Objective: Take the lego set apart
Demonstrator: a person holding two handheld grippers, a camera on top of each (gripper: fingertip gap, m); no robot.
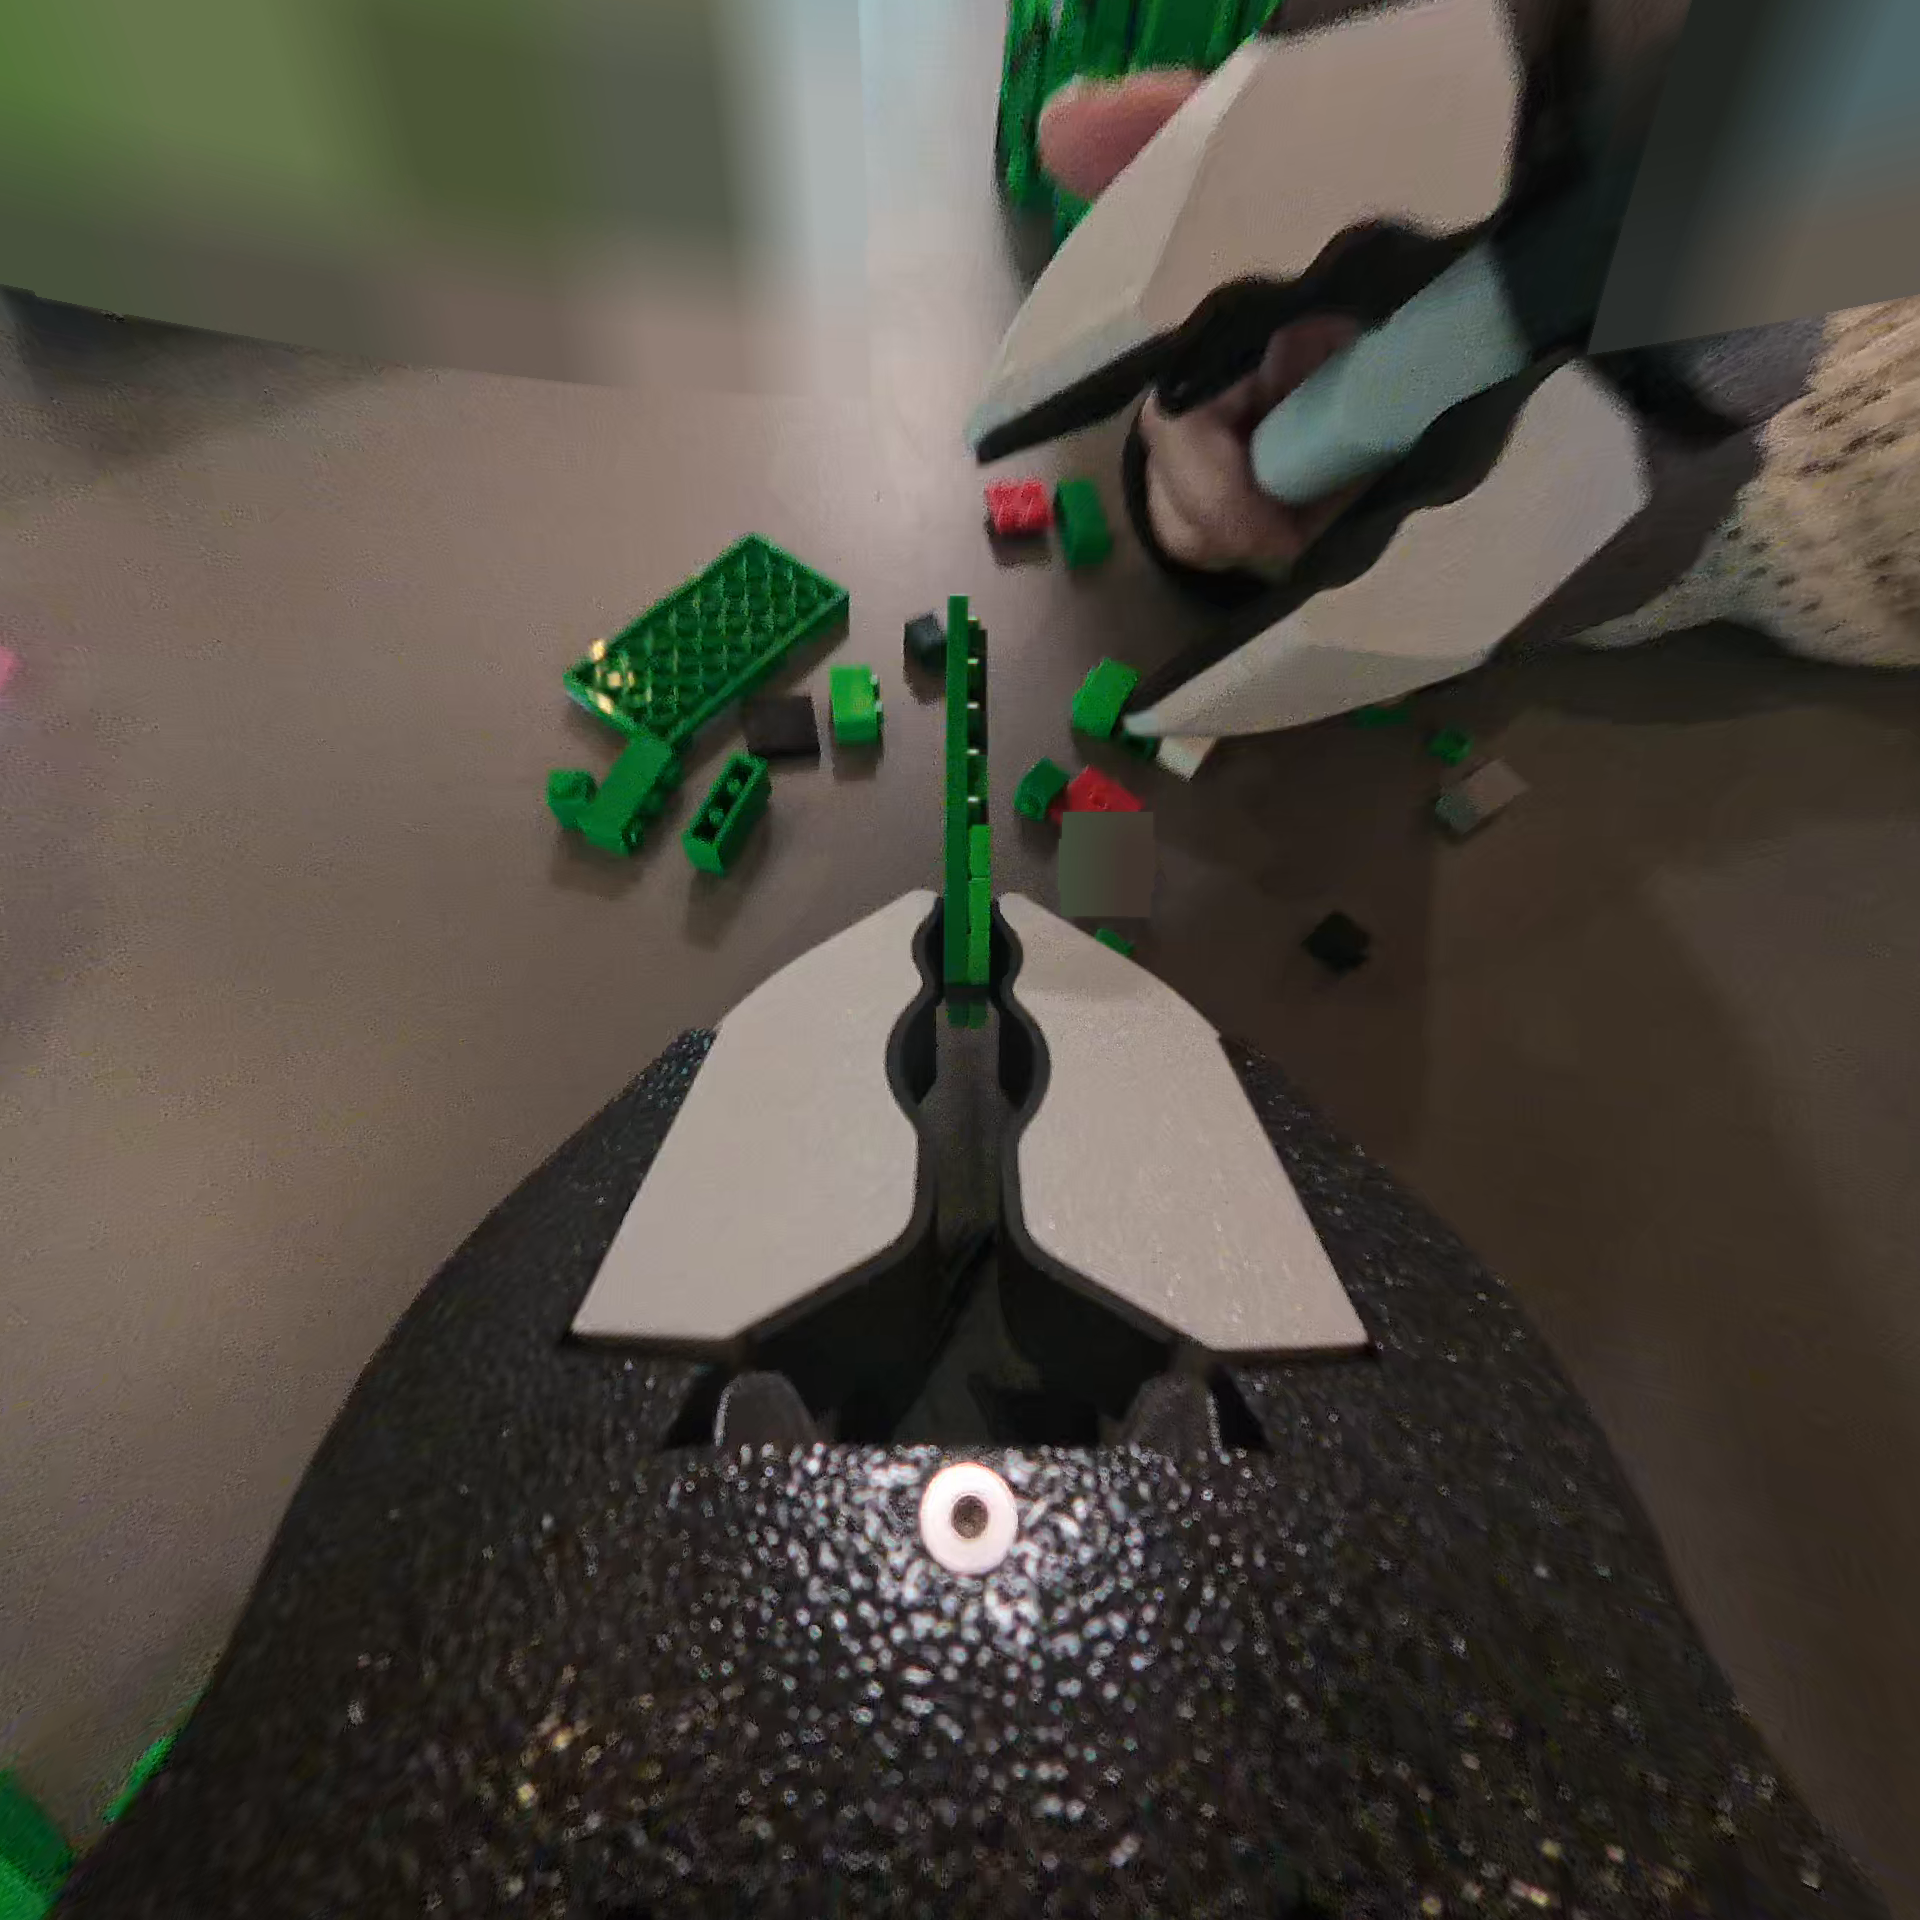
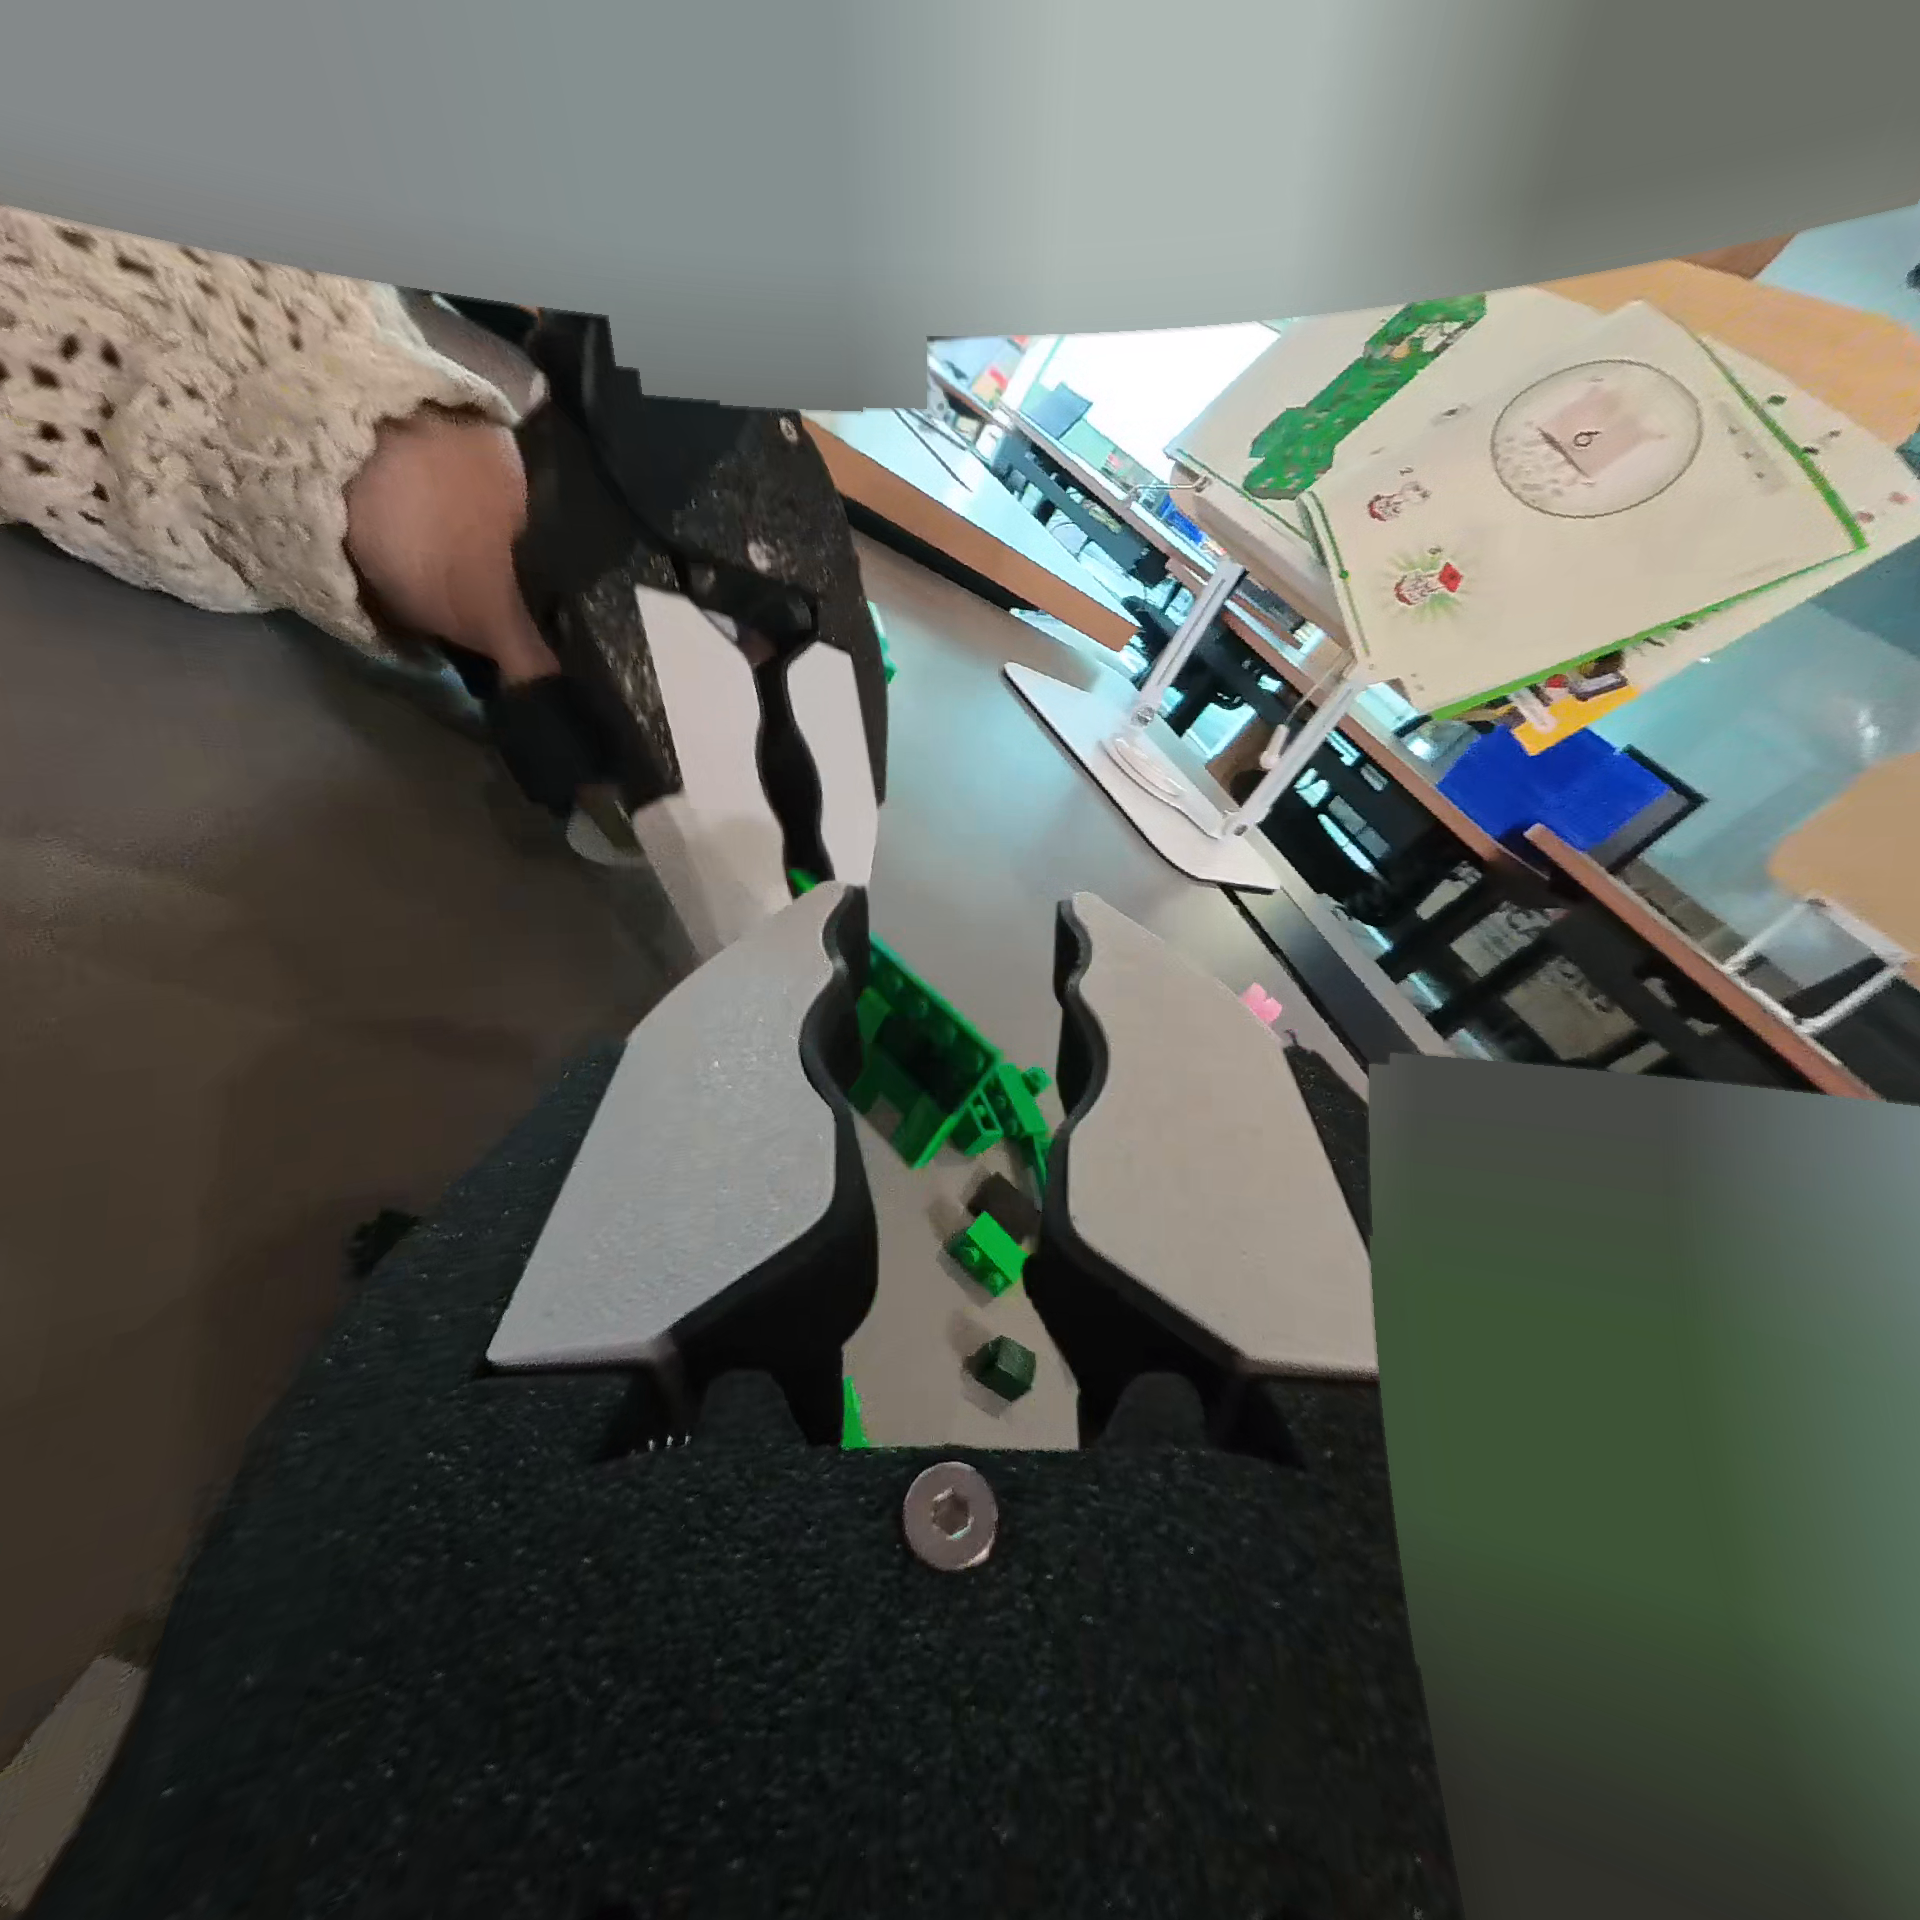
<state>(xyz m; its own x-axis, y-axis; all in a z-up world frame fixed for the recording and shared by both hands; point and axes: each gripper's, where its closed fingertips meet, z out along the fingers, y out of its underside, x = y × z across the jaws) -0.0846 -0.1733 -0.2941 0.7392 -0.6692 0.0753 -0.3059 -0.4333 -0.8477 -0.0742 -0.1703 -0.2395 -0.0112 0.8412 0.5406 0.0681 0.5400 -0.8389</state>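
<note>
In the left wrist view the left tool (image 1: 971,935) sat at lower centre, its two fingers pinched tight on the near end of a thin green plate (image 1: 961,769), which stood on edge and ran straight up the middle of the frame with a few small green bricks stuck to its right face. At upper right the right tool (image 1: 1060,582) had its fingers spread wide with nothing between them; its lower fingertip (image 1: 1148,717) touched a small green brick (image 1: 1103,698) lying on the brown surface (image 1: 312,935). Left of the held plate lay a larger green plate (image 1: 707,634) turned underside up, with loose green and black bricks just beside it. A red brick (image 1: 1016,507) lay near the upper finger. In the right wrist view the right tool (image 2: 961,925) gaped open, with loose green pieces (image 2: 925,1070) on the surface showing through the gap. A booklet (image 2: 1621,478) on a clear stand filled the upper right.
</note>
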